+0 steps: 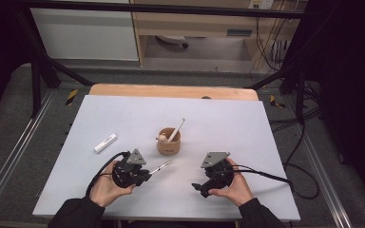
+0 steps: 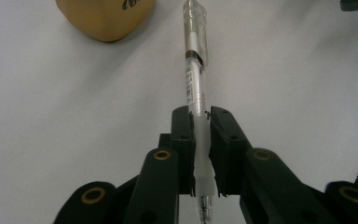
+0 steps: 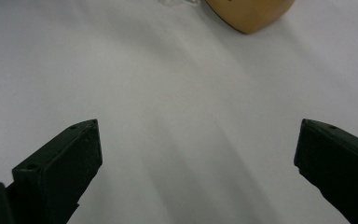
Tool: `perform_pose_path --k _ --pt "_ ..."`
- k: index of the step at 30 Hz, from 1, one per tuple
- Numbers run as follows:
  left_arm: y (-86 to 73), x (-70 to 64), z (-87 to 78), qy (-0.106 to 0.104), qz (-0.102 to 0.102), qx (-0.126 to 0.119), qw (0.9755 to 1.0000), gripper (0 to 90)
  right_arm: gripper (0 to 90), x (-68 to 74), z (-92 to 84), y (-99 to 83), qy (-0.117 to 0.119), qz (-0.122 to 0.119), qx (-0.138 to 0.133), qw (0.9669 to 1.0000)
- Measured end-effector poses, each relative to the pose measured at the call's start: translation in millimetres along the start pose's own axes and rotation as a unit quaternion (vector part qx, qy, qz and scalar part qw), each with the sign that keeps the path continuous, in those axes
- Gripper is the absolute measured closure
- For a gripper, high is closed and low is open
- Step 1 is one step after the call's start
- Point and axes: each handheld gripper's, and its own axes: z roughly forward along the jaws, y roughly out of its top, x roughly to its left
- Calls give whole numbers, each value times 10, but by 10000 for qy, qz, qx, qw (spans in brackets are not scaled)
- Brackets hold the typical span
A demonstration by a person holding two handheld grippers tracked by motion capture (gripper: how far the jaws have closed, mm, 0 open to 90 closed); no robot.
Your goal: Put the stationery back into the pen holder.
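The left tool [image 1: 148,174] is clenched on a clear pen [image 2: 196,79], which sticks out past the jaws toward the tan cup [image 1: 169,141] and stops short of it. That cup stands near the middle of the white worktop [image 1: 228,123] (a white pen [image 1: 177,129] leans inside it). The right tool [image 1: 198,188] hangs released, jaws wide with nothing between them, on the other side of the cup, nearer the person. A white marker [image 1: 105,143] lies well left of the cup.
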Motion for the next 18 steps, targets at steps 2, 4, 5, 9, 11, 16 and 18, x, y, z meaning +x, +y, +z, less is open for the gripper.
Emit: perform_pose_path --k 2,4,5,9,11,16,18 --pt "36 -8 12 -25 40 12 10000 798 18 36 5 60 8 -91 -23 10000" --pt "68 -20 25 -51 76 24 10000 798 18 62 12 117 13 -243 -16 9997" --pt "85 -23 31 -56 94 38 9999 798 20 79 17 145 3 -290 -6 9996" --pt "156 -26 53 -74 177 101 9998 798 24 132 36 242 -14 -570 36 9984" --pt "192 -31 63 -86 218 128 9996 798 26 154 46 280 -8 -644 44 9979" --pt "271 -57 95 -158 333 222 9991 798 32 214 67 369 -5 -920 134 9957" --pt "303 -72 111 -182 385 281 9987 798 34 241 78 402 -52 -1058 181 9942"
